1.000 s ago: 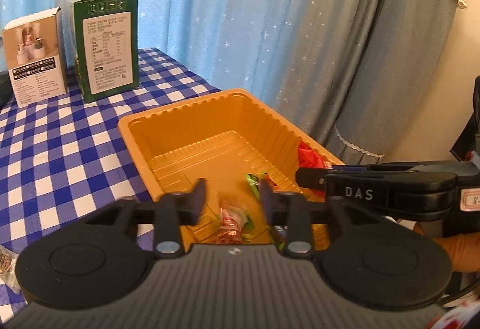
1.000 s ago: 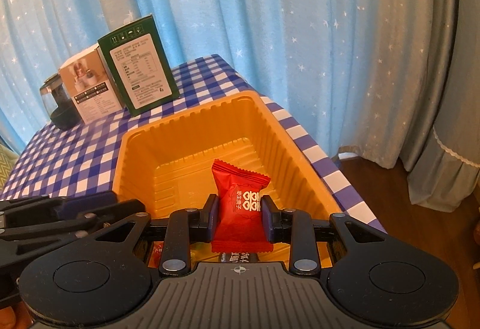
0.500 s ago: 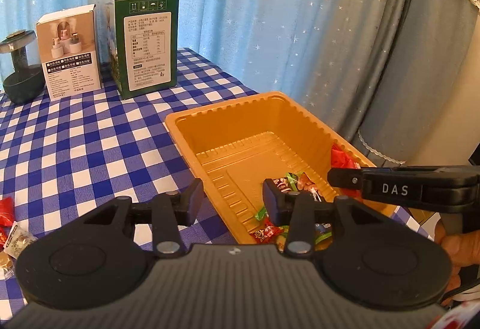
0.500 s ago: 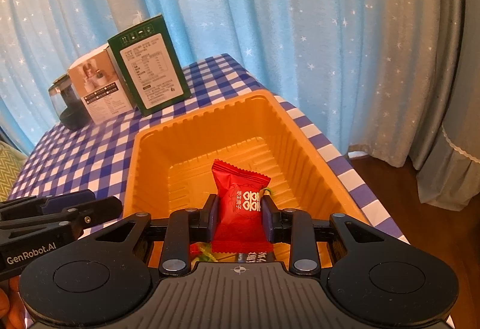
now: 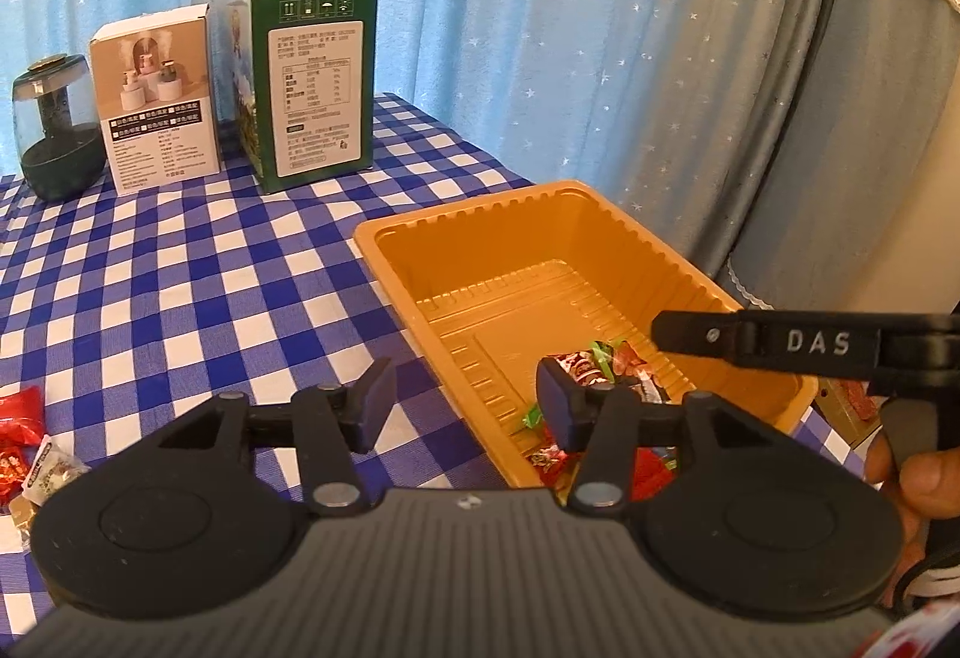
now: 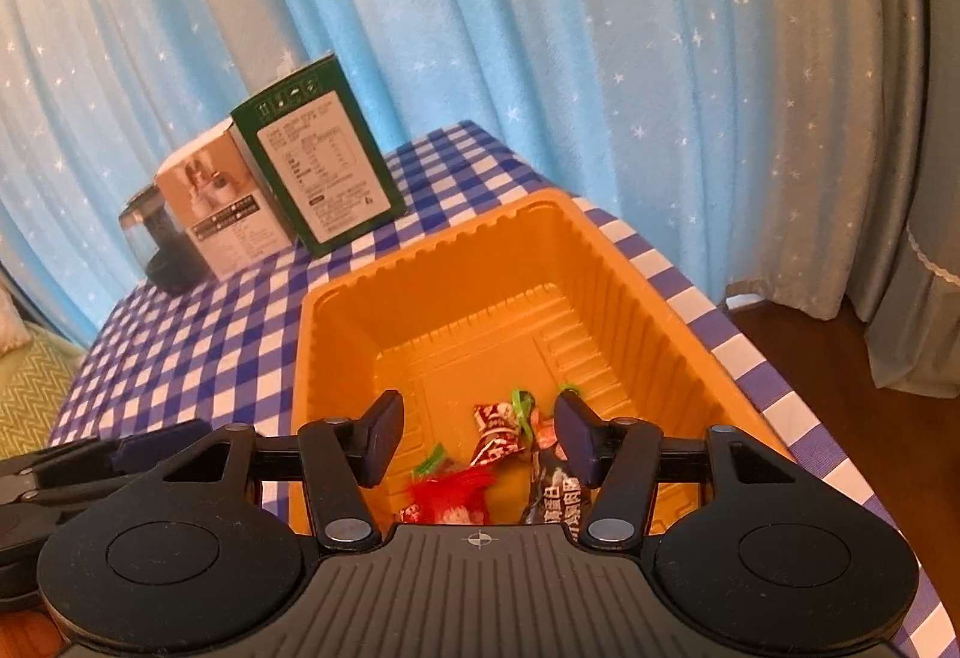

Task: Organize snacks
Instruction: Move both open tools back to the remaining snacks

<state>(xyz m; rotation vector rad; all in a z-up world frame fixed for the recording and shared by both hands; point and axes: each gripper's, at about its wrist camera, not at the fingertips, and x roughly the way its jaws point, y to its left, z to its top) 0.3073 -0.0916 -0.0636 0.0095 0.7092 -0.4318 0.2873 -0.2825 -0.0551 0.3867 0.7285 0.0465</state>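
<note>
Glossy ribbed plastic tray (image 6: 606, 262), checked cloth (image 5: 180, 262)

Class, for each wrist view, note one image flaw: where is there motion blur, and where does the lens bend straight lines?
Right wrist view: the red candy in the orange tray is smeared by motion blur, and the table edge bows. Left wrist view: sharper, though the curtains curve towards the frame edges.

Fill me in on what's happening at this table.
A person with a gripper in each hand is sorting wrapped snacks into an orange tray. The right gripper is open above the snacks in the tray. The left gripper, open and empty, is over the tray's near edge; loose snacks wait on the tablecloth.
</note>
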